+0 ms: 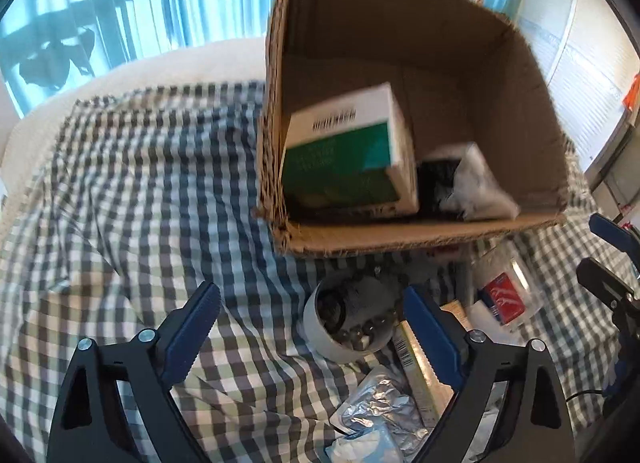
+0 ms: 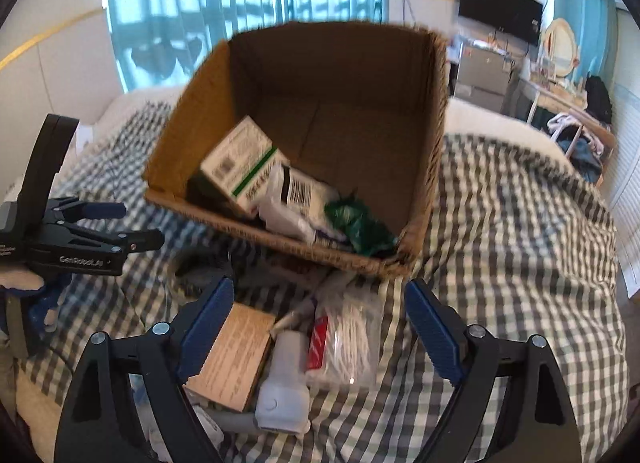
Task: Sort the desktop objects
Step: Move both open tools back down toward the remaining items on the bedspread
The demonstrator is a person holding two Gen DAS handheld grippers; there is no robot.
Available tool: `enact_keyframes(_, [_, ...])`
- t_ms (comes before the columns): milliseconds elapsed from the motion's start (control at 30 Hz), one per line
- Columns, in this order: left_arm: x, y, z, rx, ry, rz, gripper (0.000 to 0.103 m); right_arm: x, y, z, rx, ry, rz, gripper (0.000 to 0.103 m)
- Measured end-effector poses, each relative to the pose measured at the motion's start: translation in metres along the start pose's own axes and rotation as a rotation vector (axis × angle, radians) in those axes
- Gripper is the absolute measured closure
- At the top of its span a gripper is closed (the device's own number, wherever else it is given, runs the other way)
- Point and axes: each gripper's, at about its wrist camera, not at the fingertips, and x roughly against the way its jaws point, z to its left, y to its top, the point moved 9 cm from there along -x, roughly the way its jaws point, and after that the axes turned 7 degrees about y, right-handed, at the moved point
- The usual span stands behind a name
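Cardboard box point(image 2: 424, 167) rim sits just past the clutter; checked bedspread point(image 2: 520, 263) lies bare rightward. Both hand-held grippers, left point(image 1: 312, 327) and right point(image 2: 320, 327), gape wide, holding nothing.

My left gripper point(image 1: 312, 327) fills the bottom of its own view, jaws spread wide, blue pads facing each other with nothing pinched between them. My right gripper point(image 2: 320, 323) sits the same way at the bottom of its view, also agape and gripping nothing. Each shows in the other's picture (the left one at the left edge, the right one at the right edge). Both tilt downward.
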Motion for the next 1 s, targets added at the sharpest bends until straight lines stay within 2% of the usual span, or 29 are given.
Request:
enact_keyframes(167, [-0.029,-0.019,-0.007,-0.013,0.011,0.078,0.014,-0.017,-0.015,0.001,0.004,0.011,0.063,0.025])
enact_keyframes(300, [-0.045,-0.031,-0.007,-0.021,0.033,0.119,0.026,-0.027,-0.023,-0.001,-0.003,0.007,0.094,0.025])
enact_keyframes(433, [-0.053,-0.037,-0.002,0.0,0.036,0.147,0.034,-0.042,-0.035,-0.007,-0.024,0.008,0.133,0.026])
enact_keyframes(600, [-0.061,-0.042,-0.001,0.007,0.031,0.164,0.037,-0.056,-0.046,-0.009,-0.038,0.002,0.17,0.032])
enact_keyframes(667, [-0.066,-0.046,0.0,0.007,0.036,0.173,0.04,-0.06,-0.048,-0.012,-0.031,-0.028,0.177,0.032])
enact_keyframes(767, [-0.072,-0.049,0.0,0.014,0.042,0.171,0.057,-0.062,-0.048,-0.015,-0.04,-0.033,0.18,0.032])
enact_keyframes(833, [-0.075,-0.052,-0.004,0.024,0.011,0.183,0.079,-0.064,-0.049,-0.02,-0.064,-0.038,0.181,0.032])
enact_keyframes(900, [-0.075,-0.054,-0.01,0.027,-0.023,0.189,0.088,-0.069,-0.055,-0.028,-0.103,-0.04,0.195,0.032])
enact_keyframes(1000, [-0.073,-0.055,-0.012,0.008,-0.012,0.175,0.088,-0.076,-0.062,-0.036,-0.125,-0.045,0.225,0.032])
